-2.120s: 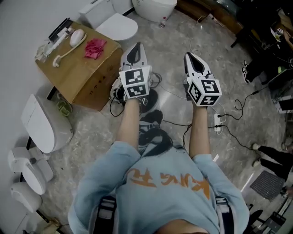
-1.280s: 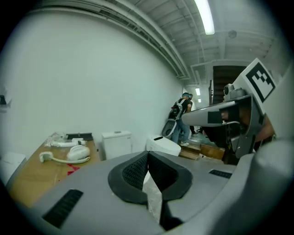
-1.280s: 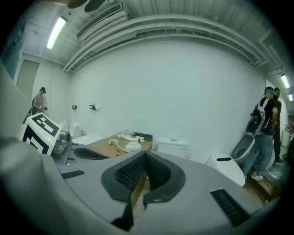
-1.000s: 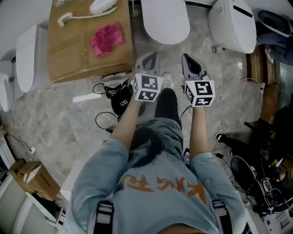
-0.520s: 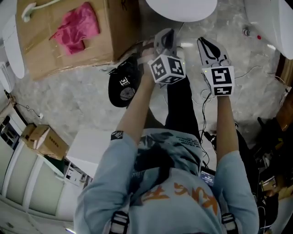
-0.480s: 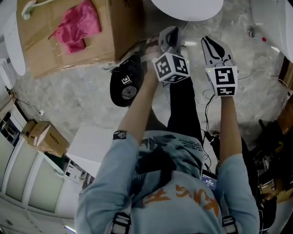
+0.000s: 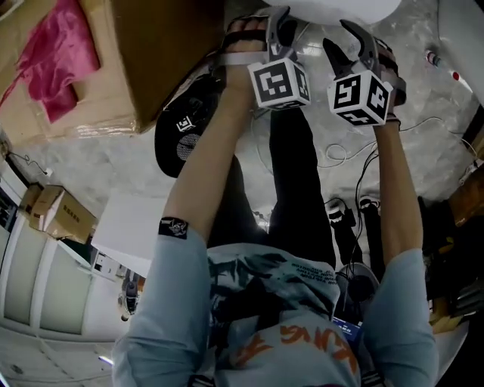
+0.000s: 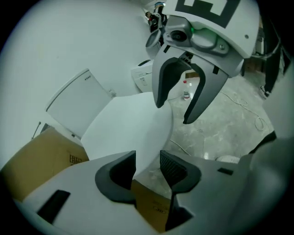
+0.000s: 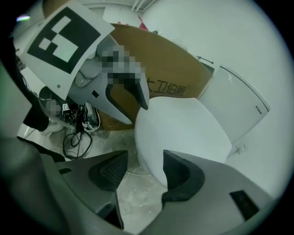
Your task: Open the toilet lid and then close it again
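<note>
Head view: both arms reach down and forward. The left gripper [image 7: 276, 26] and right gripper [image 7: 349, 47] sit side by side at the front rim of the white oval plastic toilet lid [image 7: 333, 6], which only shows at the top edge. Brown cardboard box [image 7: 113, 68] with a pink crumpled cloth [image 7: 49, 68] on top stands to the left. A black cap [image 7: 181, 132] on the floor beside it bears a white logo, unreadable. Left gripper view: jaws opening, a moderate gap, pads bare. The lid's front rim lies straight ahead through the gap and I cannot tell if it touches. The lid is down, its long axis running away from the jaws to the white cistern [image 8: 78, 105]. Small print on the box side, too small to read. Right gripper view: jaws opening, wide, nothing gripped. The lid rim is ahead and toward the right-hand jaw, grey floor between the pads. Box face carries large printed characters, not legible with confidence. Judgement: the 2 grippers look about equally near and the lift has not begun.
</note>
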### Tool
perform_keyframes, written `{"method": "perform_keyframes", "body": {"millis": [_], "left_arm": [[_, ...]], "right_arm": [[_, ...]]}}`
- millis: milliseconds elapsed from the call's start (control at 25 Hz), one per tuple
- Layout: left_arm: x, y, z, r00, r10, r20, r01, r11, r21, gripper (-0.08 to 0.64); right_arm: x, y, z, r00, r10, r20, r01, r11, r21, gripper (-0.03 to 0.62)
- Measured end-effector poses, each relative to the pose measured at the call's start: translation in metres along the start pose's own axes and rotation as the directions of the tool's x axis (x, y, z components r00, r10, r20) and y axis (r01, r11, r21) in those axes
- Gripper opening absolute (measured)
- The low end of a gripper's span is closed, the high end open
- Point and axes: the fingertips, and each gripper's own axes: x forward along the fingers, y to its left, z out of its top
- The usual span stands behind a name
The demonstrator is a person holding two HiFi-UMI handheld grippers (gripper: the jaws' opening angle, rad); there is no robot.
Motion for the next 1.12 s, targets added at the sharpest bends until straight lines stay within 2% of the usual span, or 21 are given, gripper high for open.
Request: {"method": "perform_keyframes", "body": {"millis": [120,200,320,480,680,760,880,1120], "left_arm": [[0.012,-0.004,0.006,1.0,-0.009,0.016,0.007,0.995,0.102,0.19],[0.014,-0.01,0.009,0.999,-0.041,0.028,0.036,0.984,0.174,0.164],[0.014,-0.007,0.007,0.999,-0.043,0.028,0.036,0.97,0.239,0.184],[0.017,-0.011,0.009,0.997,-0.081,-0.007,0.081,0.973,0.214,0.221],[0.028,-0.012,0.009,0.997,-0.059,-0.043,0.069,0.957,0.283,0.224],[0.028,-0.011,0.009,0.996,-0.065,-0.054,0.078,0.958,0.275,0.227],[0.024,-0.01,0.012,0.995,-0.084,-0.053,0.095,0.968,0.232,0.229],[0.007,-0.003,0.024,0.997,-0.078,-0.01,0.078,0.972,0.222,0.229]], "right_arm": [[0.018,-0.001,-0.004,1.0,0.004,-0.003,-0.004,0.998,-0.068,0.268],[0.025,-0.004,-0.006,1.0,0.002,-0.001,-0.002,0.995,-0.096,0.268],[0.035,-0.015,-0.008,1.0,-0.016,-0.002,0.015,0.991,-0.134,0.268],[0.04,-0.013,-0.008,1.0,0.024,-0.007,-0.025,0.986,-0.167,0.287],[0.036,-0.012,-0.009,0.998,0.046,-0.038,-0.053,0.976,-0.213,0.235],[0.036,-0.012,-0.007,0.998,0.049,-0.046,-0.059,0.972,-0.228,0.224],[0.033,-0.009,-0.005,0.998,0.044,-0.051,-0.056,0.965,-0.258,0.207],[0.012,-0.016,0.006,1.0,-0.002,-0.027,-0.006,0.951,-0.309,0.186]]}}
